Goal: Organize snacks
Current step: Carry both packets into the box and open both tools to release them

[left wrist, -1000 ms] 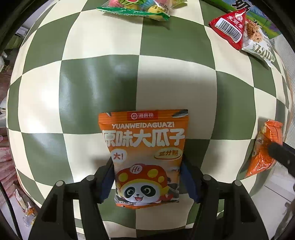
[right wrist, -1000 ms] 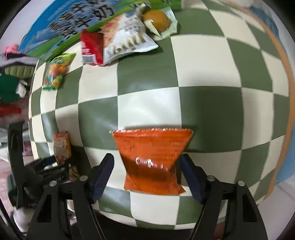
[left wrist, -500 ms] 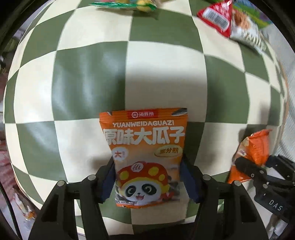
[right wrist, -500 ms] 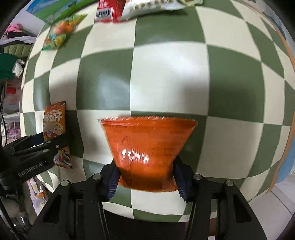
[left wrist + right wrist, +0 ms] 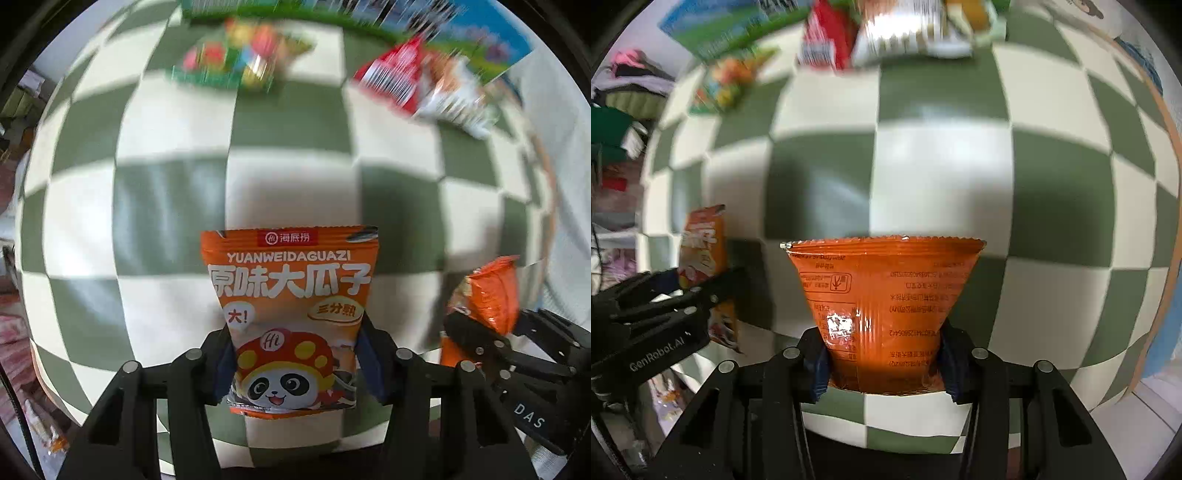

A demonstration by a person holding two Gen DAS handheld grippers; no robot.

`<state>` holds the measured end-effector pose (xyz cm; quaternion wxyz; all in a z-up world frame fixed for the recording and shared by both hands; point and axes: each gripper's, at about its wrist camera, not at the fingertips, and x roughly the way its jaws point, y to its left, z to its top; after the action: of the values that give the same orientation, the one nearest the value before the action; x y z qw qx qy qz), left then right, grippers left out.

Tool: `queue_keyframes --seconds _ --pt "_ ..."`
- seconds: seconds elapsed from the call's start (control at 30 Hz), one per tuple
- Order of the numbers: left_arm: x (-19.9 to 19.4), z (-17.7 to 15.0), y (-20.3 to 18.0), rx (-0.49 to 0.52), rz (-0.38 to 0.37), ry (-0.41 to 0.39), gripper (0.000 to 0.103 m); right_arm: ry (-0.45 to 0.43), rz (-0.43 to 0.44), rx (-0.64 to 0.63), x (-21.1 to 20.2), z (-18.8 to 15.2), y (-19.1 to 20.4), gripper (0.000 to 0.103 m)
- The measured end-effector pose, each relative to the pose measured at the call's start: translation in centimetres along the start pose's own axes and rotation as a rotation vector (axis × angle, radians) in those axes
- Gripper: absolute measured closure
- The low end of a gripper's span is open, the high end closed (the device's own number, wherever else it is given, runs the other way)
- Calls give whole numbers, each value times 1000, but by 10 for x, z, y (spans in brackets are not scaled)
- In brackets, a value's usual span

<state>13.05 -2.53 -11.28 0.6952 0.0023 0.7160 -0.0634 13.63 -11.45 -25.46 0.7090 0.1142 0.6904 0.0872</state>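
Two orange snack packets are being held at once, one in each gripper, above the green-and-cream checkered desk [image 5: 177,221]. In the left wrist view the left gripper [image 5: 295,365] is closing on the lower half of the sunflower seed packet [image 5: 291,295] — the one with the panda on its front — and its blue pads are pressing into both side edges, so the packet is standing upright at lower centre of the frame. In the right wrist view the right gripper [image 5: 884,363] is closing on the orange foil packet [image 5: 882,295], back side showing; the foil is pinching narrow between the pads and flaring wide at its top seal.

Farther off, along the top edge of both frames, a red-and-white packet [image 5: 424,85] and a colourful candy packet [image 5: 240,62] are lying blurred beside a green-and-blue box [image 5: 716,29].

Several things could be going wrong from here, in my judgement. The foil packet is being squeezed hard at its waist, so slick film could be sliding out of the pads, or its contents getting crushed. Both packets are gripped low, so their tops may flop during a quick swing. The grippers are also working close together — each is showing at the other's frame edge — so a careless move could knock one packet loose.
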Motion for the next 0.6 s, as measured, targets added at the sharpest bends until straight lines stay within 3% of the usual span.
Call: queue_keyframes --seconds 0.17,0.33,0.47,0.6 --pt "-65 36 -9 17 -84 -113 50 -113 71 2 -69 36 -13 53" --pt "-150 95 -18 44 -165 -243 50 -267 124 -23 -152 94 -22 53" --pt "-182 156 -23 72 -124 -317 49 -360 129 -52 -189 151 -9 53" --pt "-171 221 -24 105 -9 -295 49 -391 82 -77 -201 209 3 53"
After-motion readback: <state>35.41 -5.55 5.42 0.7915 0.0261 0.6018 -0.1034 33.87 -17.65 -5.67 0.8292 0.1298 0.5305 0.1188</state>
